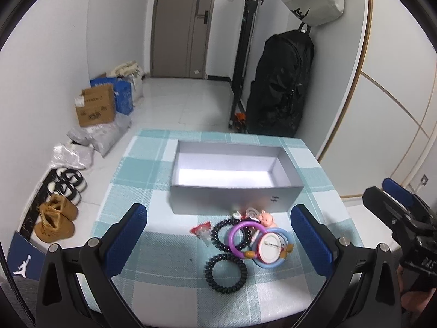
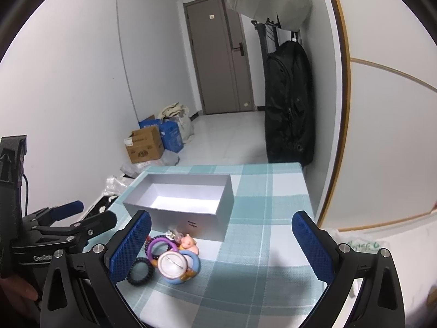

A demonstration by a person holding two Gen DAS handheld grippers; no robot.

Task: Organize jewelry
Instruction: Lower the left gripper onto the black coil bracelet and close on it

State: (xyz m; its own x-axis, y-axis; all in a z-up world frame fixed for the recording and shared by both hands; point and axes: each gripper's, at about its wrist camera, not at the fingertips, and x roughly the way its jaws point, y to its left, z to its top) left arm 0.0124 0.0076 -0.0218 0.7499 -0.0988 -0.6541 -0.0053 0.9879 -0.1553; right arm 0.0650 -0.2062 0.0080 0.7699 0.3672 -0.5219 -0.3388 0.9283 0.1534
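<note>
Trinkets [image 1: 245, 239] look light and springy; pinch the coil tie [image 1: 226, 273] by its rim, both hand-held grippers [image 1: 218, 242] [image 2: 221, 246] gaping wide.

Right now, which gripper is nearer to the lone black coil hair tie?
Left. The left gripper frames the hair tie, which lies between its open jaws. The right gripper is off to the tie's right; in its view the tie lies beside its left jaw.
</note>
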